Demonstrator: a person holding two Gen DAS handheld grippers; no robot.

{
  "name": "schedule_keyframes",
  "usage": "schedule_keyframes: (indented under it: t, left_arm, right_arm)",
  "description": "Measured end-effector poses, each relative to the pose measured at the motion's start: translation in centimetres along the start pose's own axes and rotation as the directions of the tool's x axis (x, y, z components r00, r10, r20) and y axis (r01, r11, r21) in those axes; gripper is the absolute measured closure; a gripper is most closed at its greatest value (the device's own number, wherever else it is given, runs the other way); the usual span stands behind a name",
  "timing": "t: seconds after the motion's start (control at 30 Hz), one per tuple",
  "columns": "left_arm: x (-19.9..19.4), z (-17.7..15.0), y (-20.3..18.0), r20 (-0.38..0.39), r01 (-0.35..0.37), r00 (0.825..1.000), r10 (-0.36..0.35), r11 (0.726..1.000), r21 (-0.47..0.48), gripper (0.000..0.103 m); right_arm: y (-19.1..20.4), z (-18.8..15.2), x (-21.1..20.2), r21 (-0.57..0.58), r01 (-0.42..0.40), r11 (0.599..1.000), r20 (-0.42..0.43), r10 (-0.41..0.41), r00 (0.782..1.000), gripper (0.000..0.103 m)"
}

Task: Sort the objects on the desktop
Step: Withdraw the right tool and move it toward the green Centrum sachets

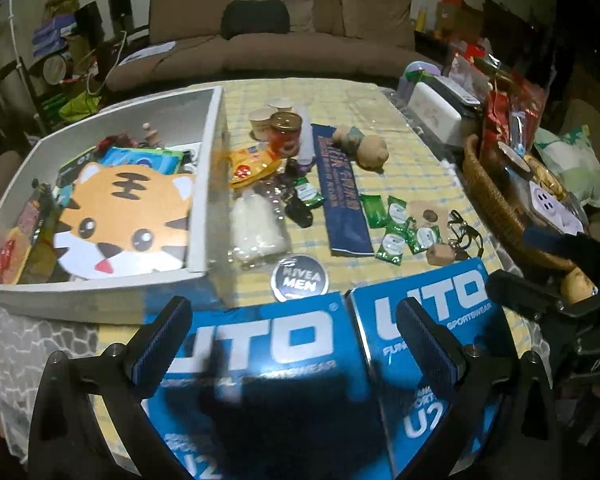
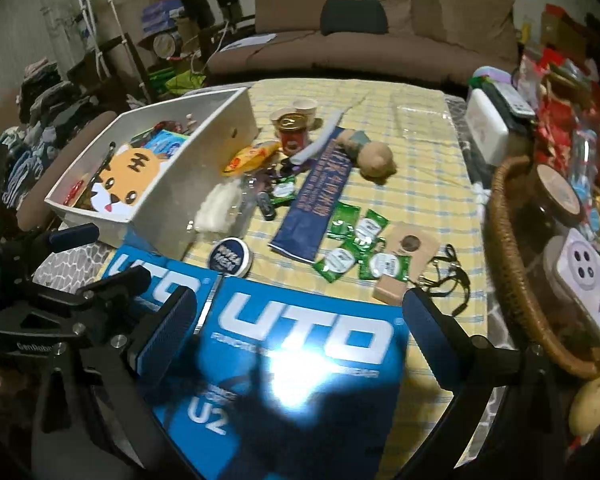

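Note:
Two blue UTO boxes lie side by side at the table's near edge, the left one (image 1: 260, 364) and the right one (image 1: 432, 320). My left gripper (image 1: 296, 344) is open and empty above them. My right gripper (image 2: 296, 340) is open and empty above the right UTO box (image 2: 300, 364). A white bin (image 1: 204, 184) at the left holds a tiger-face card (image 1: 128, 216) and small packets. A Nivea tin (image 1: 299, 278), a long navy packet (image 1: 340, 192), green sachets (image 1: 396, 224), a red can (image 1: 286, 132) and a plush toy (image 1: 364, 146) lie on the checked cloth.
A wicker basket (image 2: 512, 264) full of jars and snacks stands at the right edge. A white box (image 2: 486, 128) sits at the back right. A tan card and a black lanyard clip (image 2: 448, 276) lie near the right box. A brown sofa (image 2: 380, 40) is behind.

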State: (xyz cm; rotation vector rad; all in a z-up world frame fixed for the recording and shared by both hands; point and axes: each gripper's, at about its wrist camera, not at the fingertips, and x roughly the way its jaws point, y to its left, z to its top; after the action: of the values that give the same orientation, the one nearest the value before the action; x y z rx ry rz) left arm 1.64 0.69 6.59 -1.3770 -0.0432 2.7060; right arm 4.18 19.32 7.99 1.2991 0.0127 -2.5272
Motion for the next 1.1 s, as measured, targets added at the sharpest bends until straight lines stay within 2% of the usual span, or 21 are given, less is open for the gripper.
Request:
schedule_keyframes:
  t: [0.17,0.27,0.4,0.5,0.63,0.87,0.93,1.0,1.07,1.1]
  left_arm:
    - [1.4,0.4,-1.5,0.001,0.03,1.0,-0.03,0.999,0.039,0.0]
    - [1.8,0.9,-2.2,0.019,0.048,0.999,-0.049,0.997,0.067,0.0]
    - [3.2,2.5,-2.7,-0.002,0.068,0.998,-0.068,0.995,0.077,0.0]
    - [4.4,3.9,-3.2,-0.032,0.116,0.993,-0.114,0.991,0.07,0.0]
    - [5.7,5.7,-3.3,-0.043,0.158,0.987,-0.156,0.987,0.04,0.001]
    - [6.8,5.9,-2.8,-0.044,0.194,0.98,-0.193,0.98,0.035,0.002]
    - [6.9,5.8,-2.6,-0.041,0.217,0.976,-0.215,0.975,0.038,0.001]
    - [7.1,5.6,-2.3,-0.039,0.221,0.975,-0.219,0.974,0.042,0.001]
    - [7.5,5.4,-1.9,-0.049,0.227,0.973,-0.225,0.973,0.043,0.001]
    - [7.7,5.4,-1.8,-0.059,0.224,0.973,-0.221,0.973,0.046,0.001]
  right_arm:
    - [-4.3,0.1,-0.5,0.057,0.02,0.998,0.021,-0.021,1.0,0.0]
    - [-7.8,0.3,-0.9,0.107,-0.001,0.994,0.03,-0.003,1.0,0.0]
    - [-11.2,1.2,-0.8,0.174,-0.015,0.985,0.046,0.007,0.999,0.0]
    - [-12.3,1.8,0.2,0.188,-0.035,0.982,0.04,0.028,0.999,0.009]
    - [-12.5,2.4,2.6,0.203,-0.057,0.978,0.009,0.056,0.998,0.038]
    - [-12.5,2.0,7.0,0.201,-0.041,0.979,-0.075,0.057,0.996,0.044]
    - [-12.5,1.7,8.2,0.179,0.005,0.984,-0.106,0.014,0.994,0.045]
    - [-12.5,1.7,9.0,0.169,0.02,0.985,-0.124,0.001,0.992,0.05]
    - [-12.4,1.9,9.8,0.171,0.005,0.985,-0.134,0.018,0.991,0.061]
    - [-12.1,2.3,10.2,0.168,-0.002,0.986,-0.137,0.025,0.99,0.061]
